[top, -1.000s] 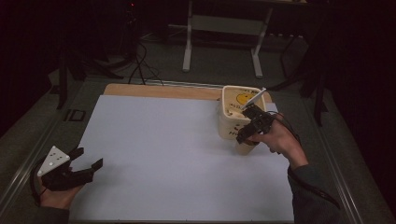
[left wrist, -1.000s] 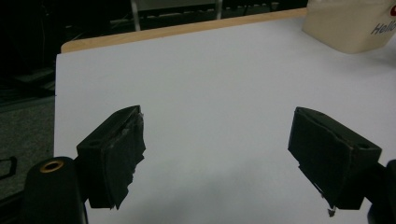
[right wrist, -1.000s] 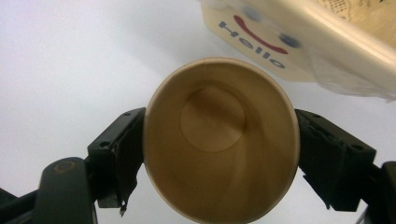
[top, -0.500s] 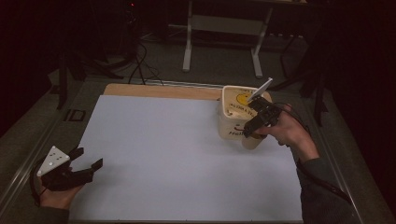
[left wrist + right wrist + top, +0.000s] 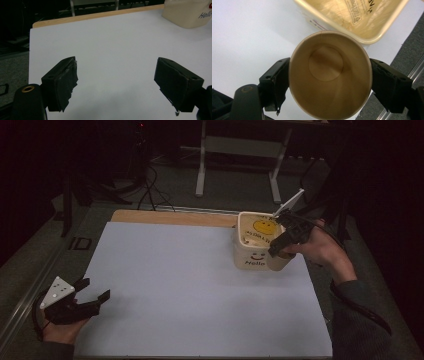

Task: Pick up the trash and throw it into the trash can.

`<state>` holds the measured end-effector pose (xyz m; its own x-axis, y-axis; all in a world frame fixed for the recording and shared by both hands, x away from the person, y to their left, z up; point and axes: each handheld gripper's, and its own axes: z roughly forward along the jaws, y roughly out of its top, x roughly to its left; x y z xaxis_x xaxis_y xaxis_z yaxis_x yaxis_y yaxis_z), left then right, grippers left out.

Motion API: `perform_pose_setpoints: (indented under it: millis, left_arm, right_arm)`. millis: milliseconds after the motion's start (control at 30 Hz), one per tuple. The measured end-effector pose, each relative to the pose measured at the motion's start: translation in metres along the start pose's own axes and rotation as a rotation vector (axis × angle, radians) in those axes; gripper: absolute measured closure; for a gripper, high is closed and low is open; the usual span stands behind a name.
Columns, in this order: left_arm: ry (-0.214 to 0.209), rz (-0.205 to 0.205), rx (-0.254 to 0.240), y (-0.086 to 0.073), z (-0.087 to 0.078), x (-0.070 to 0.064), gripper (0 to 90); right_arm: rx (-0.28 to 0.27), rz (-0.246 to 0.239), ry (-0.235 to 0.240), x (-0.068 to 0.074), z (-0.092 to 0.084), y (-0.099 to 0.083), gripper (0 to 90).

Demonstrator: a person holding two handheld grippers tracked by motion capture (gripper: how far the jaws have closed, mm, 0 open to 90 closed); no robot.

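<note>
The right gripper (image 5: 329,82) has its jaws pressed on both sides of a paper cup (image 5: 329,75), so it holds the cup. A second ago this gripper was lower and closer to the person; now it has moved up against the bin (image 5: 256,240) at the far right edge of the tabletop (image 5: 200,295). The cup (image 5: 278,260) stands just beside the bin, at its near right corner. It looks empty inside. This likely means the cup has been grabbed and can be lifted next, maybe to go into the bin. The left gripper (image 5: 92,295) has not moved. It rests at the near left corner, jaws wide apart, holding nothing.
</note>
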<state>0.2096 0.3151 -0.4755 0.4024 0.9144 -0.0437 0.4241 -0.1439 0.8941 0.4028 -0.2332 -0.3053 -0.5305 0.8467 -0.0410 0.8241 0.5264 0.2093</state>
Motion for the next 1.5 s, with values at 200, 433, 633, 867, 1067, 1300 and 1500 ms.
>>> perform_pose_setpoints:
  millis: [200,433,633,867,1067,1300,1500]
  left_arm:
    - [0.000,0.000,0.000,0.000,0.000,0.000,18.8]
    - [-0.001,0.002,0.002,0.000,0.000,0.000,18.8]
    - [0.000,0.001,0.002,0.000,0.000,0.000,18.8]
    - [0.000,-0.001,0.002,0.000,0.000,0.000,18.8]
    - [0.000,-0.004,-0.003,0.000,-0.001,0.001,18.8]
    - [0.000,-0.006,-0.002,-0.001,-0.001,0.001,18.8]
    - [0.001,-0.005,0.001,-0.001,-0.001,0.001,18.8]
  right_arm:
    - [-0.004,0.030,-0.001,-0.011,-0.014,0.004,21.0]
    - [-0.008,0.049,-0.009,-0.018,-0.022,0.006,21.1]
    - [-0.022,0.075,-0.013,-0.024,-0.032,0.008,21.2]
    - [-0.037,0.080,-0.012,-0.025,-0.036,0.012,21.2]
    - [-0.048,0.087,-0.014,-0.026,-0.035,0.018,21.4]
    - [-0.065,0.096,-0.009,-0.027,-0.038,0.027,21.6]
    - [-0.062,0.096,-0.007,-0.027,-0.036,0.033,21.5]
